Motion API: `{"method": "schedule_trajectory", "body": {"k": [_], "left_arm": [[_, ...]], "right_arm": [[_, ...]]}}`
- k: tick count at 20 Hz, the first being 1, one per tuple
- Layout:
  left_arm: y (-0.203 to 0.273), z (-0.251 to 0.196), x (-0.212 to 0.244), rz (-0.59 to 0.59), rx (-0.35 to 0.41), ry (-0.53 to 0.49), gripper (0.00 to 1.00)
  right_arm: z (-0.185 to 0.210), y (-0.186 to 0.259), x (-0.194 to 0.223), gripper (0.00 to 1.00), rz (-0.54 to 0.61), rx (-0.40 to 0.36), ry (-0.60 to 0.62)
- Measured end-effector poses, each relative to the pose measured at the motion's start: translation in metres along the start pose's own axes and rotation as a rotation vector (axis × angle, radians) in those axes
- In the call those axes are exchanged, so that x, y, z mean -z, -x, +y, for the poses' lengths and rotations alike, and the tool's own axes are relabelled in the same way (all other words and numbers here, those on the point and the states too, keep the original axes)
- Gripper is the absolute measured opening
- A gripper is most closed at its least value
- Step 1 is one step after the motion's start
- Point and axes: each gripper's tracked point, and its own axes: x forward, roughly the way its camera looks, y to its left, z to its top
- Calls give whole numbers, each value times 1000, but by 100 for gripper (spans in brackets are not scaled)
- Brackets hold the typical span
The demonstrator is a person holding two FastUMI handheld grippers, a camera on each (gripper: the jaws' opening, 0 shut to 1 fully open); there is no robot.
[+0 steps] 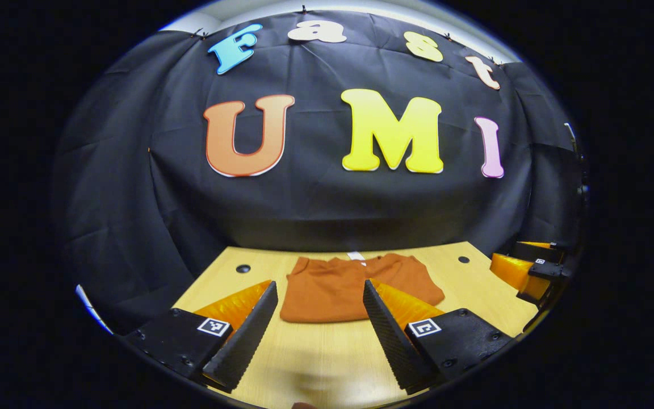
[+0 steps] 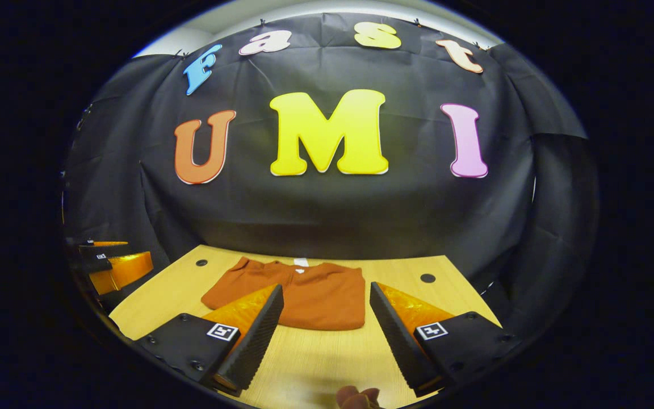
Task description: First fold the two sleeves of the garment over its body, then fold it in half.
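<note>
Both our left gripper (image 1: 320, 326) and right gripper (image 2: 327, 329) hang spread apart, the garment (image 1: 355, 287) lying straight ahead between them, lengthwise across us.

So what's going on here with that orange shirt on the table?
A person holds a pair of tongs in each hand, meant for folding the orange shirt on the wooden table. Right now both the left tongs and the right tongs hang open above the table's near side, touching nothing. The shirt lies in a compact shape.
</note>
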Motion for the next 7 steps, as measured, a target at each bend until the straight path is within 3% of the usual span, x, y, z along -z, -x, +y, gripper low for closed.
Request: {"method": "schedule_trajectory", "body": {"k": [7], "left_arm": [[12,12,-7,-27,-31,-19,99]], "right_arm": [[-17,36,-21,97,-111,86,55]]}}
